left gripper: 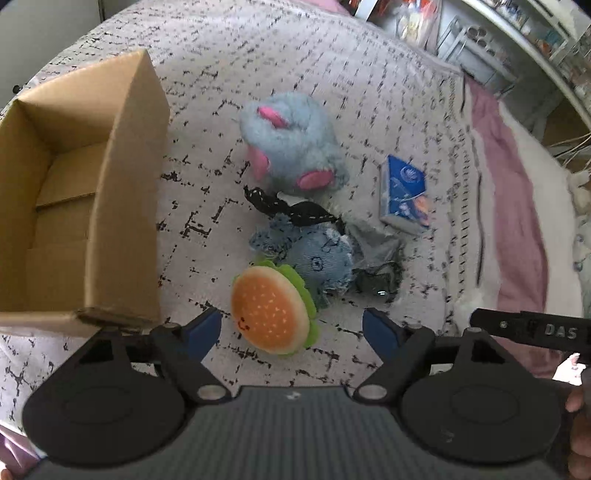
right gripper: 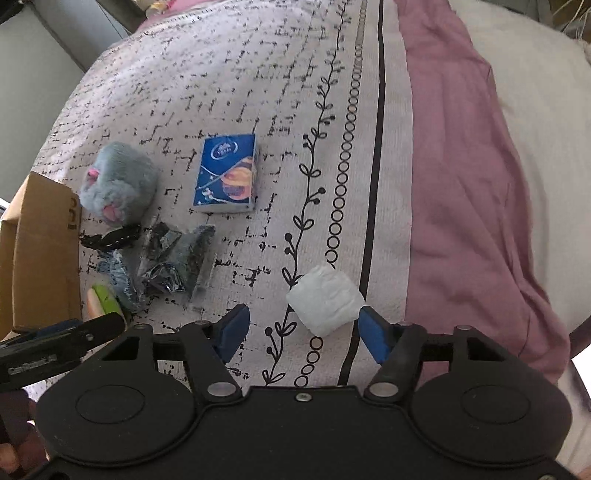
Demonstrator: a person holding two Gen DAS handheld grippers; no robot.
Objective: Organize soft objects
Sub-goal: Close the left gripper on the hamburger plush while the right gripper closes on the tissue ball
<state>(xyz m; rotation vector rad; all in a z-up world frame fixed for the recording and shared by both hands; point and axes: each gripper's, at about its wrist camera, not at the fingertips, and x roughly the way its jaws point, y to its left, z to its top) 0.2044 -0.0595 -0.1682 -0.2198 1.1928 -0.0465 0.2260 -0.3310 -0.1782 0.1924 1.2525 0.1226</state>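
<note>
In the left wrist view, my left gripper (left gripper: pixel 291 330) is open just above a plush burger (left gripper: pixel 271 308) that lies between its blue fingers. Behind the burger lie a denim plush (left gripper: pixel 319 258), a black strap (left gripper: pixel 291 210) and a fluffy blue-grey toy with pink patches (left gripper: pixel 291 144). An open, empty cardboard box (left gripper: pixel 66 206) stands to the left. In the right wrist view, my right gripper (right gripper: pixel 303 334) is open around a white soft wad (right gripper: pixel 325 299), which lies close to the right finger.
A blue tissue pack (left gripper: pixel 404 195) lies right of the toys and also shows in the right wrist view (right gripper: pixel 227 173). Everything rests on a patterned bedspread (right gripper: pixel 258 92) with a pink sheet (right gripper: pixel 461 184) beyond. Cluttered shelves (left gripper: pixel 498 33) stand behind the bed.
</note>
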